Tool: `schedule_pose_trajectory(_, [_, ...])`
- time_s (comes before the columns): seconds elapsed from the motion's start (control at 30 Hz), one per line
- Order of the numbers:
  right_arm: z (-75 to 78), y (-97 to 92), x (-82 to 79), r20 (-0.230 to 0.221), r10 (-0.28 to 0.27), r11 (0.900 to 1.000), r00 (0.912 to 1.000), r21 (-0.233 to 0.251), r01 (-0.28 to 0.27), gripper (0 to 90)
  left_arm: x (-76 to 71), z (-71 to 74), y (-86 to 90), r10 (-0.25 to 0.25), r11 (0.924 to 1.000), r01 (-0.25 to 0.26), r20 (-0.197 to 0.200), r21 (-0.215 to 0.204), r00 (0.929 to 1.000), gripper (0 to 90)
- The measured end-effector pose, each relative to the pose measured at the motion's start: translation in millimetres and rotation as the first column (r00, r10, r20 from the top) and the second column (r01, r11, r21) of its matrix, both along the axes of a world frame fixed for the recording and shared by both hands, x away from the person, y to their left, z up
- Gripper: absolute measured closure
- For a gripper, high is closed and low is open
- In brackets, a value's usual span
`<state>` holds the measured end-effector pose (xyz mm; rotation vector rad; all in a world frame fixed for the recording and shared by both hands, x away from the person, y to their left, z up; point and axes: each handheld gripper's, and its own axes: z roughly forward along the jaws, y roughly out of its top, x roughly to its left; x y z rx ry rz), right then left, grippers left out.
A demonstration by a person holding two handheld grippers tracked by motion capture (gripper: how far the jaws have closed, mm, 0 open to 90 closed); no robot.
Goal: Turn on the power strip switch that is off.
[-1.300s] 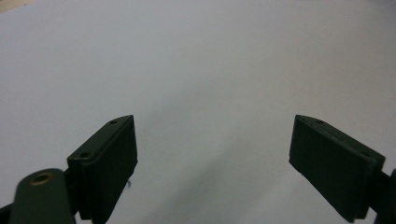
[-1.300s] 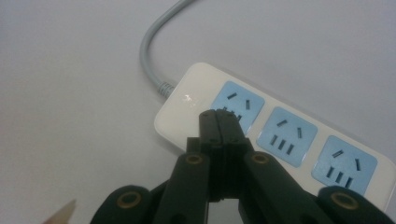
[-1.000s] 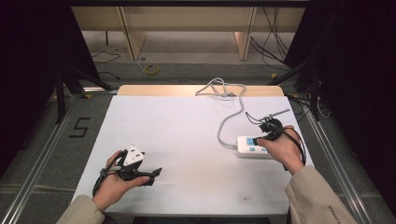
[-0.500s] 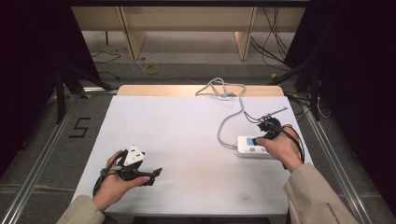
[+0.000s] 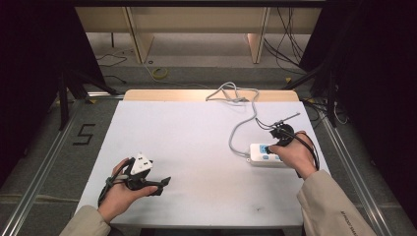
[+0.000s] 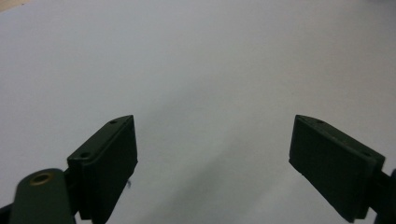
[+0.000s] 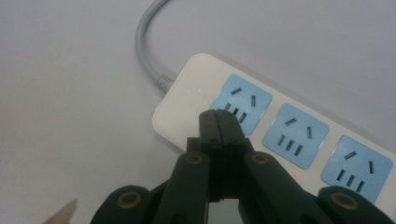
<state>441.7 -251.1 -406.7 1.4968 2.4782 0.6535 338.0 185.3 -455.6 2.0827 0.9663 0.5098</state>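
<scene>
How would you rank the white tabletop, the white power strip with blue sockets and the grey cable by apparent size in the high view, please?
1. White tabletop
2. Grey cable, long but thin
3. White power strip, partly under the right hand

From above, my white table (image 5: 196, 142) is evenly and brightly lit while everything around it sinks into near-black. Looking along my left gripper (image 6: 212, 154), the picture is soft and greyish, with faint shadows under the jaws. My right gripper (image 7: 223, 122) looms blurred before the sharper power strip (image 7: 280, 130).
</scene>
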Motion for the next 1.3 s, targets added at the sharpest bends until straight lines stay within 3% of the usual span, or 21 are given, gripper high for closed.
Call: schedule_pose_trajectory(1.3, [-11.6, 8.8, 9.0, -0.062, 0.006, 0.9989, 0.998, -0.047, -0.009, 90.0, 0.1, 0.0, -0.9, -0.005, 1.0, 0.005, -0.003, 0.002, 1.0, 14.8])
